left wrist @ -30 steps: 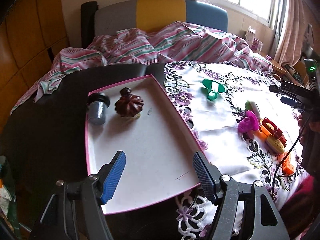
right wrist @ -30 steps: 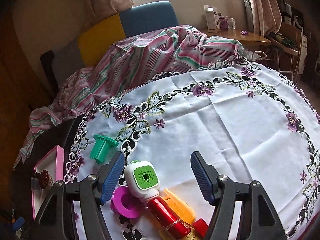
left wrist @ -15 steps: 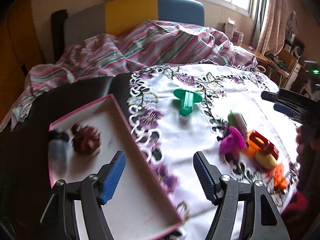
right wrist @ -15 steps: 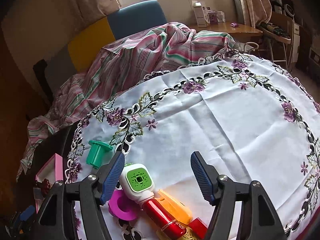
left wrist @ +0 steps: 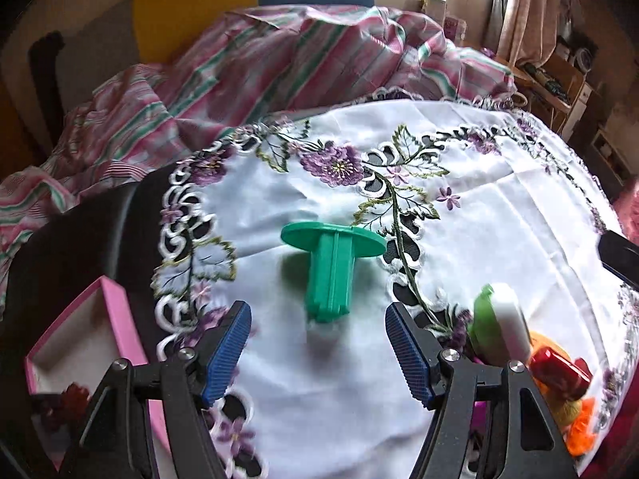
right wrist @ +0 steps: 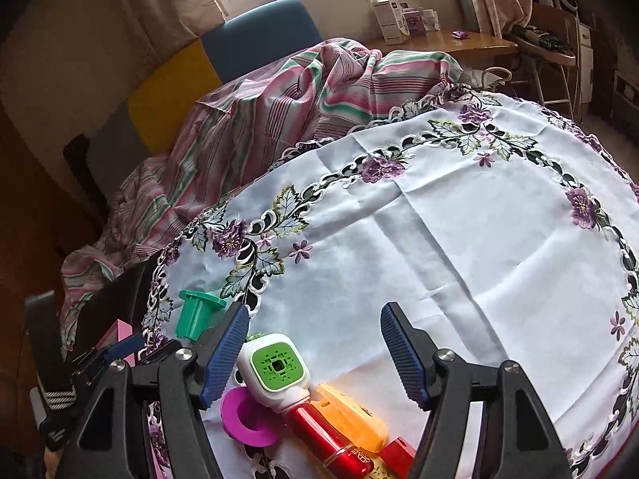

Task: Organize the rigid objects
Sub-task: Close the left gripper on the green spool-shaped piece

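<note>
The left tool [left wrist: 317, 343] hangs over the white embroidered cloth [left wrist: 499, 219] on the tabletop, its blue pads spread apart with nothing between them and touching nothing. Just beyond its fingertips lies the green spool [left wrist: 333, 267], on its side on the cloth, its round flange at the far end and its ribbed stem pointing back toward the tool. Left of the spool, off the cloth's lace edge, sits the pink tray [left wrist: 120, 321], with a dark red thing blurred in its near corner. Right of the spool is a cluster of toys: a white and green block [left wrist: 499, 323], a red tube [left wrist: 563, 371] and orange pieces beside it. The right tool [right wrist: 313, 353] is likewise released, pads wide and empty, hovering over that same cluster; the white and green block lies just beside its left pad, with a magenta ring [right wrist: 243, 415] and the red tube nearer the camera. In that view the spool shows left of the block and beyond the left pad. Past the spool, the cloth stretches bare to its flowered border, and behind the tabletop a striped pink and green sheet [left wrist: 279, 64] is heaped against a blue and yellow headboard [right wrist: 223, 60].
</note>
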`<state>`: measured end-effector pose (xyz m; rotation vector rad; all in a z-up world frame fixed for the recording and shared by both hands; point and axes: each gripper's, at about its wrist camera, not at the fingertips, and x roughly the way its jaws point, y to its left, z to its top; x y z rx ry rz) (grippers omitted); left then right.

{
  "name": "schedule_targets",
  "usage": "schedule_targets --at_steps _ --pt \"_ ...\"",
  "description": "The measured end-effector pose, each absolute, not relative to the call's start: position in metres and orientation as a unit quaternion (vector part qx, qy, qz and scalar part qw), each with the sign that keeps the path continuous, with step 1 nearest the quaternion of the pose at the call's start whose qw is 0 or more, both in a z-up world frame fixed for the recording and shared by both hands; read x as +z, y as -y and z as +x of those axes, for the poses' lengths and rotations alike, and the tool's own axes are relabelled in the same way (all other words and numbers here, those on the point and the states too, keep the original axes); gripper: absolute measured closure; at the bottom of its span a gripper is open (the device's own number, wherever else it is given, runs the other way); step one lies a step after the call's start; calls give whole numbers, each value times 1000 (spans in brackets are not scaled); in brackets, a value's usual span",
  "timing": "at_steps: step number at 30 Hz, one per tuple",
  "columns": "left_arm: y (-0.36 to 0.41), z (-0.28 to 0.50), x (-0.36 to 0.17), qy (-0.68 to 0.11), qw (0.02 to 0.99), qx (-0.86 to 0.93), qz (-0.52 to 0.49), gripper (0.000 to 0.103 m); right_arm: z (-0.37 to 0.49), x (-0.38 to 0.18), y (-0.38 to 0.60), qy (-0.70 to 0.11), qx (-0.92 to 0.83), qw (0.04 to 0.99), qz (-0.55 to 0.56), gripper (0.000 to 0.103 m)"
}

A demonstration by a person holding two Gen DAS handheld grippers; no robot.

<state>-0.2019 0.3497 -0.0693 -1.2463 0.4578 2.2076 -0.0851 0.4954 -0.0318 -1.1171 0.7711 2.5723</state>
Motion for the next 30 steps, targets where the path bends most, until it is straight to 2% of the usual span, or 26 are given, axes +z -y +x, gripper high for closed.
schedule_targets --at_steps 6,7,8,9,30 --pt "-374 -227 -92 -188 276 814 -475 34 -85 -33 -496 -268 877 115 -383 33" --pt "-374 -231 -96 -185 275 812 -481 40 -86 -33 -496 -267 877 115 -383 33" --pt "-374 -235 -101 -179 275 808 -489 64 -86 -34 -497 -266 877 118 -383 33" --pt "-373 -238 -106 -171 277 802 -501 73 -87 -34 -498 -265 877 121 -383 33" --pt "-244 -91 -40 -88 304 841 -438 73 -91 -53 -507 -311 853 87 -409 33"
